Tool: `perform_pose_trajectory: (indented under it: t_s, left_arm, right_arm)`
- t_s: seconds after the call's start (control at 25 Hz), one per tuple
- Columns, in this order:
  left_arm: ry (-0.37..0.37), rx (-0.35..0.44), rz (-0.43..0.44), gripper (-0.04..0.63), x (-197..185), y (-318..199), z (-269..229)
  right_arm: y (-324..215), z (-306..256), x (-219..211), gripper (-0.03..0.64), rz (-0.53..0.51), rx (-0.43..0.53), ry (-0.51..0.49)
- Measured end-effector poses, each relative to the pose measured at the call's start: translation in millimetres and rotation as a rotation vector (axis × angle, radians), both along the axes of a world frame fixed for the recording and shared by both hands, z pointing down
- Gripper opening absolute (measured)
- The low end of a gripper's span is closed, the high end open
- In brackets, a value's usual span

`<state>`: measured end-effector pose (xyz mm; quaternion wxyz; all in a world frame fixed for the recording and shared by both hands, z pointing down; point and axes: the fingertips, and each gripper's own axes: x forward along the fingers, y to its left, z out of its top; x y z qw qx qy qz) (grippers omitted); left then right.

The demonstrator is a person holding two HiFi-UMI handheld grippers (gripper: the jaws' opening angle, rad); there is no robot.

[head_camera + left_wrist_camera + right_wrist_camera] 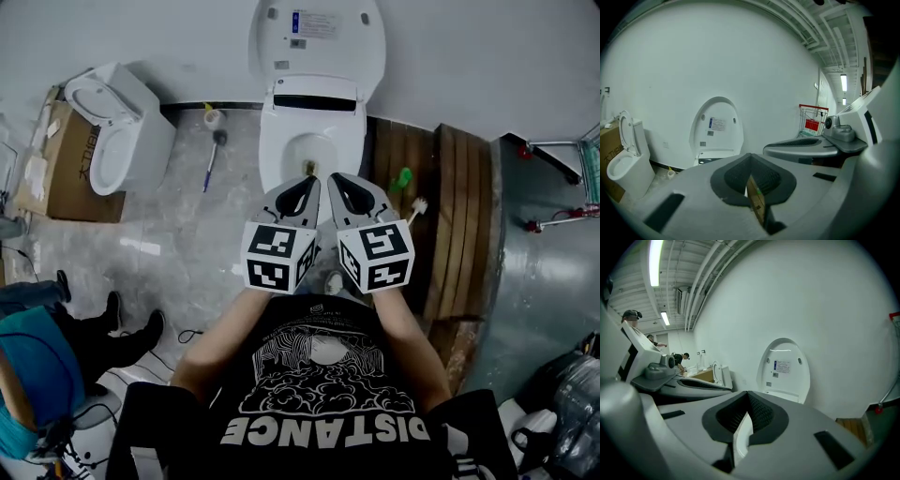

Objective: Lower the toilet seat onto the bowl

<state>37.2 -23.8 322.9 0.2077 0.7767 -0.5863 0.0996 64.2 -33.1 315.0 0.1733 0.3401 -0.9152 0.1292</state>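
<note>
A white toilet stands against the wall with its seat and lid [317,42] tilted up, and the bowl [309,141] lies uncovered below them. My left gripper [315,180] and right gripper [335,178] hang side by side over the bowl's front edge, tips pointing at the toilet, touching nothing. Both are shut with nothing between the jaws. In the left gripper view the raised seat [717,126] stands beyond the left gripper [750,157]. In the right gripper view the raised seat [783,366] shows past the right gripper [748,394].
A second toilet [112,131] and a cardboard box [70,169] stand at the left. A blue-handled brush [214,155] lies on the floor beside the bowl. Wooden planks [450,216] lie at the right, with a red cart [813,119] beyond. A person [37,366] crouches at lower left.
</note>
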Motion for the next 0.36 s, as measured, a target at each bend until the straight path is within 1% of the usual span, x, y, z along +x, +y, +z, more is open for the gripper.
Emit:
perform_pose_trajectory:
  t_s: [0.36]
  left_arm:
    - [0.004, -0.006, -0.008, 0.011, -4.9, 0.8, 0.5]
  right_arm:
    - [2.6, -3.3, -5.8, 0.017, -0.007, 0.005, -0.012]
